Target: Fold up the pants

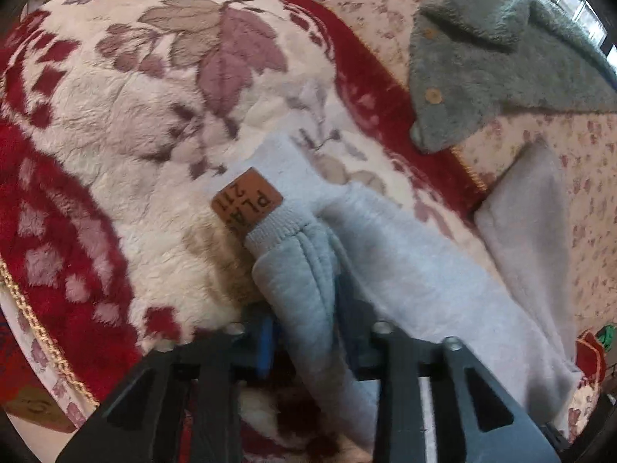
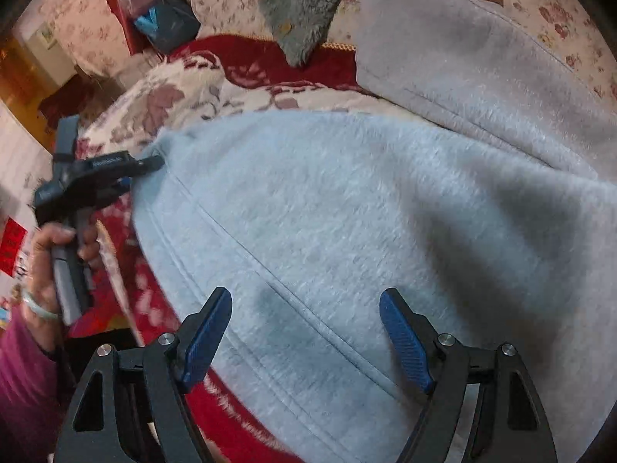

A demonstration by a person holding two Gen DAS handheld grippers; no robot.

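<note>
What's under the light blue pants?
The light blue pants lie on a red and cream flowered blanket, which shows around their edges. Whatever is under their middle is covered, so I cannot tell. The left tongs pinch their cuffed end.

pants [image 2: 347, 212]: 1 | tongs [image 2: 308, 332]: 2 | blanket [image 1: 115, 115]: 1 | green fleece garment [image 1: 482, 58]: 1

A home bedroom: a bed with a plush red floral blanket [image 1: 115, 123], flowered sheet [image 1: 578, 177], and clothes lying about.

Red floral blanket [image 1: 115, 123] carries grey pants [image 2: 347, 212] and green fleece [image 1: 482, 61].
</note>
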